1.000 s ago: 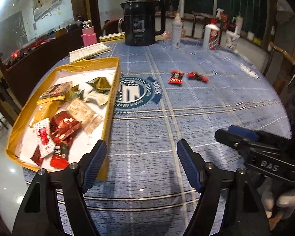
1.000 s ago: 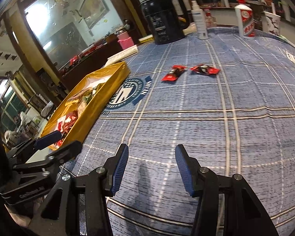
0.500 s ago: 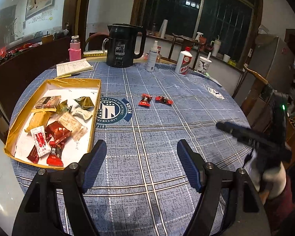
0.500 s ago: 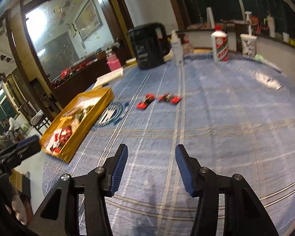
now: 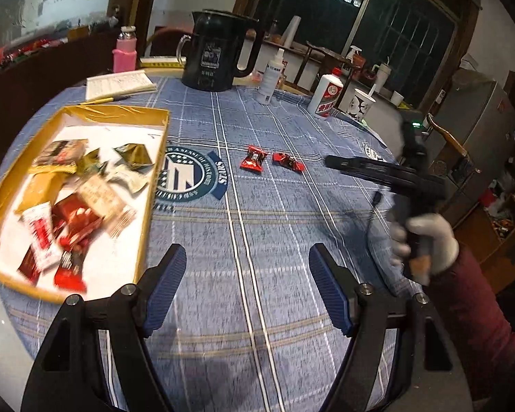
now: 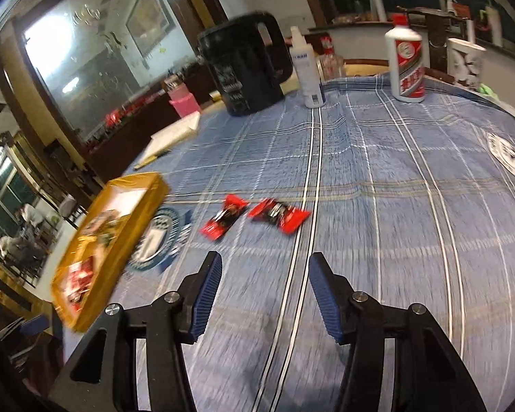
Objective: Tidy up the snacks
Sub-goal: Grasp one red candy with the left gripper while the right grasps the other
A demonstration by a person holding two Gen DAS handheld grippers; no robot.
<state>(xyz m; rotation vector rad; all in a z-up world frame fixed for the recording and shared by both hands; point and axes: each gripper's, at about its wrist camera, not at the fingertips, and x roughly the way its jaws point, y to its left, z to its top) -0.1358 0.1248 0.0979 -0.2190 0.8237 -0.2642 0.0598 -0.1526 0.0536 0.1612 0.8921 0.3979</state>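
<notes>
Reaching is in hand: two candies (image 6: 254,218) are faced by the spread, empty right gripper (image 6: 262,297); closing is needed next.

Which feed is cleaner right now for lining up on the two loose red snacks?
Left wrist view: two red snacks fairly sharp mid-table; yellow tray contents smeared at the left edge. Right wrist view: motion blur throughout, snacks streaked, tablecloth lines smeared, bright glare in the wall glass upper left. Prefer the left feed.
</notes>
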